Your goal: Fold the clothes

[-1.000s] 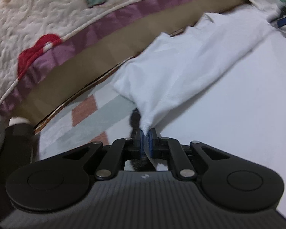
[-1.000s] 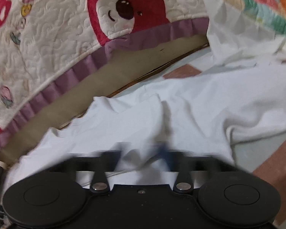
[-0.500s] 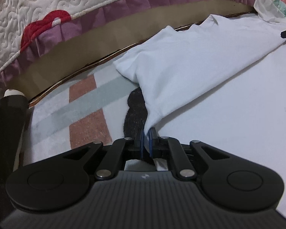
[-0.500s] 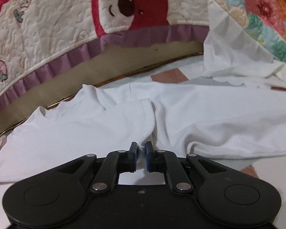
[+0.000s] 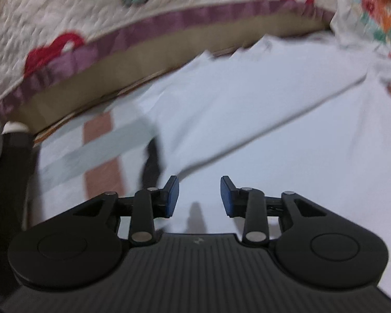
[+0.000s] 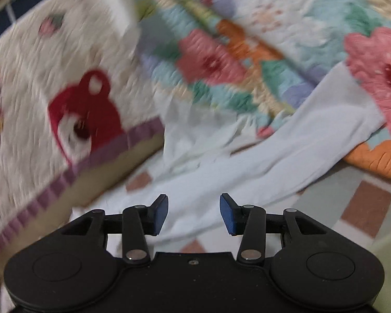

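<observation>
Left tongs [image 5: 199, 195] standing spread, blue pads [image 5: 172, 195] apart and pinching nothing, hovering just above the white garment [image 5: 247, 109]. Right tongs [image 6: 194, 214] likewise spread and empty, pointing past a long white strip of cloth [image 6: 260, 172] toward the flowered quilt [image 6: 234, 52].

Garment lying spread on the checked bed sheet [image 5: 99, 140], one layer already doubled over another, the upper edge running as a slanted line across the left view. Fitting either a fold just laid down or a fold about to be taken up; not settled by these blurred views.

For a clean fold: pinching only at a hem or corner, gathering a single layer, keeping both tongs level so the edge is travelling straight, and laying it flat before letting go.

Garment appearing thin, soft and limp, creasing easily, likely sagging between two grip points. Quilted cover with a red bear [image 6: 86, 114] showing a stitched, puffy surface with a purple ruffled border. Flowered quilt patchy in pink, green and orange. Dark patch [image 5: 150, 167] showing beside the garment edge, identity unclear.
</observation>
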{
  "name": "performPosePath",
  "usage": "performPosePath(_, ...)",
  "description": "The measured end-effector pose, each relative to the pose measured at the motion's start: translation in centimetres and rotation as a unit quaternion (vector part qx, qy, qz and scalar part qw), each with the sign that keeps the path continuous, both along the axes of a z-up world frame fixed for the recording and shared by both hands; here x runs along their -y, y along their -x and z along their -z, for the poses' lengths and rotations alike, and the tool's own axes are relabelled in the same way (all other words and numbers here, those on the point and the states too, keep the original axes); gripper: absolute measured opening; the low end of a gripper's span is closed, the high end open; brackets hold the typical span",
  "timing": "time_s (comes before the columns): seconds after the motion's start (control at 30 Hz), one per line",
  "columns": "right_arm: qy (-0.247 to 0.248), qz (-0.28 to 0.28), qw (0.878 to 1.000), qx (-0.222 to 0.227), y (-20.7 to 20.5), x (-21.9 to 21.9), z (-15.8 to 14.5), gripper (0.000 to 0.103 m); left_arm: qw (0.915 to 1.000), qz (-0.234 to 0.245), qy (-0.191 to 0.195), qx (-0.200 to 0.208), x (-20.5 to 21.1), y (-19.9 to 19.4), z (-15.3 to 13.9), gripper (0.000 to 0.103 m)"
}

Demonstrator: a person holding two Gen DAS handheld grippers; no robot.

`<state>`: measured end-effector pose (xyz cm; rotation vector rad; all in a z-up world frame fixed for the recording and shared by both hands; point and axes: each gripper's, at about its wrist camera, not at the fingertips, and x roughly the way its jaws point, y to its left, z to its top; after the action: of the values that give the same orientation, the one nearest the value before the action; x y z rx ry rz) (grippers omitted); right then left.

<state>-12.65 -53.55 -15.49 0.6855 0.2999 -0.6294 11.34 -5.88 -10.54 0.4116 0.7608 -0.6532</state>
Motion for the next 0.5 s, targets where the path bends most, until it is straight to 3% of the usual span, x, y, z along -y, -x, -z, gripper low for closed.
performPosePath(0.13, 0.048, -0.014, 0.996, 0.072, 1.8, 1.3, -0.2, 0.041, 0.9955, 0.092, -0.02, -0.006, 7.4, 2.1, -1.8, 0.037)
performPosePath(0.27, 0.079, -0.002, 0.996, 0.03, 1.7, 2.8, -1.0, 0.036, 0.9814, 0.187, -0.042, -0.011, 14.8, 4.2, -3.7, 0.039)
performPosePath(0.37, 0.058, 0.017, 0.998, 0.011, 2.3, 5.0, -0.5, 0.031, 0.9646, 0.257, -0.059, -0.001, 20.8, 5.8, -5.5, 0.043)
performPosePath(0.43, 0.035, 0.05, 0.998, 0.002, 3.4, 6.4, -0.2, 0.011, 0.9495, 0.304, -0.075, 0.0, 25.1, 6.8, -5.8, 0.043)
performPosePath(0.5, 0.006, 0.102, 0.995, 0.012, 5.3, 7.7, 0.1, 0.011, 0.9324, 0.346, -0.101, 0.015, 28.9, 8.4, -5.6, 0.043)
